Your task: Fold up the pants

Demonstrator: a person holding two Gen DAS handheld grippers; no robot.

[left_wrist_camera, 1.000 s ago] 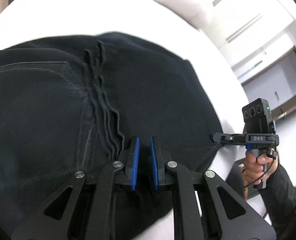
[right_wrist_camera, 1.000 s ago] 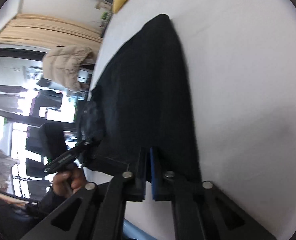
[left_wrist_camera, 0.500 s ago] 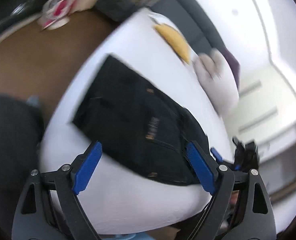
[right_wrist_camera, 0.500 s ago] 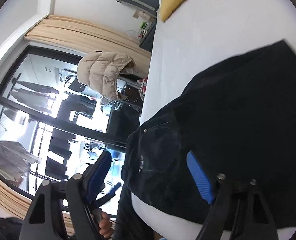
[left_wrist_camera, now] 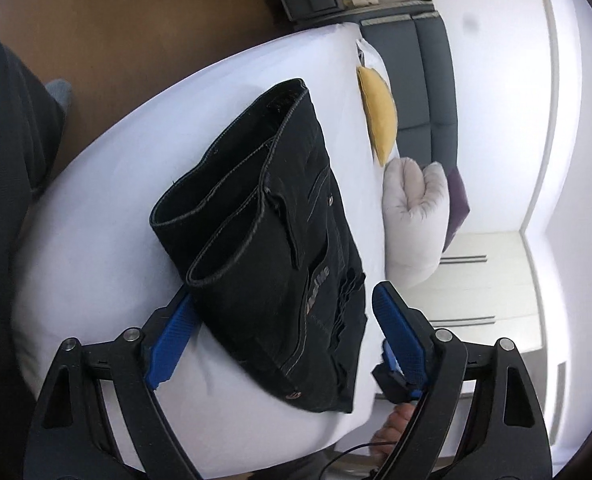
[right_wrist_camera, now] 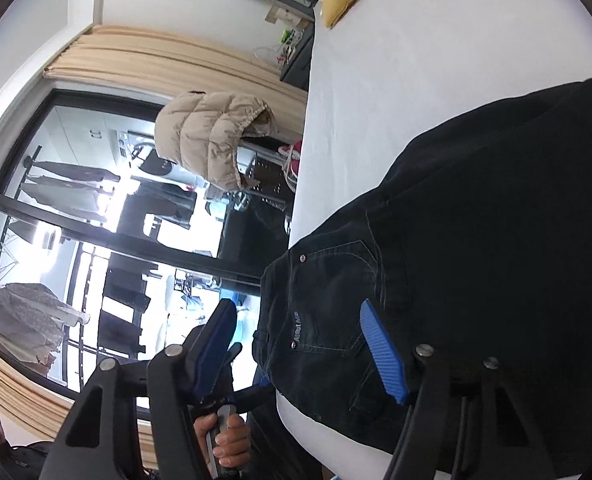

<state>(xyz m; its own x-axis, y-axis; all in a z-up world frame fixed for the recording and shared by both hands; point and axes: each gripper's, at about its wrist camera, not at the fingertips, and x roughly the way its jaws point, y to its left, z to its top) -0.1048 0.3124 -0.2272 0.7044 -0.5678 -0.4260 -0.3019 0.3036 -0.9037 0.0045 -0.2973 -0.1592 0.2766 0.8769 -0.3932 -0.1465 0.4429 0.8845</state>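
Observation:
Black denim pants point(left_wrist_camera: 271, 240) lie folded into a compact stack on the white bed point(left_wrist_camera: 107, 248); both leg cuffs rest on top at the near left side. My left gripper point(left_wrist_camera: 283, 336) is open and empty, raised above the stack's near end. In the right wrist view the pants point(right_wrist_camera: 476, 248) fill the right side, back pocket and label showing. My right gripper point(right_wrist_camera: 300, 348) is open and empty, held above the waistband end at the bed's edge.
A yellow cushion point(left_wrist_camera: 378, 114) and a pale rolled pillow point(left_wrist_camera: 412, 216) lie at the bed's far end by a grey headboard point(left_wrist_camera: 428, 56). Brown floor point(left_wrist_camera: 107, 32) lies left of the bed. A beige puffer jacket point(right_wrist_camera: 211, 136) hangs near a window.
Both grippers were shut on the pants one second ago. They have opened, let go and pulled back and up, so the whole folded stack shows.

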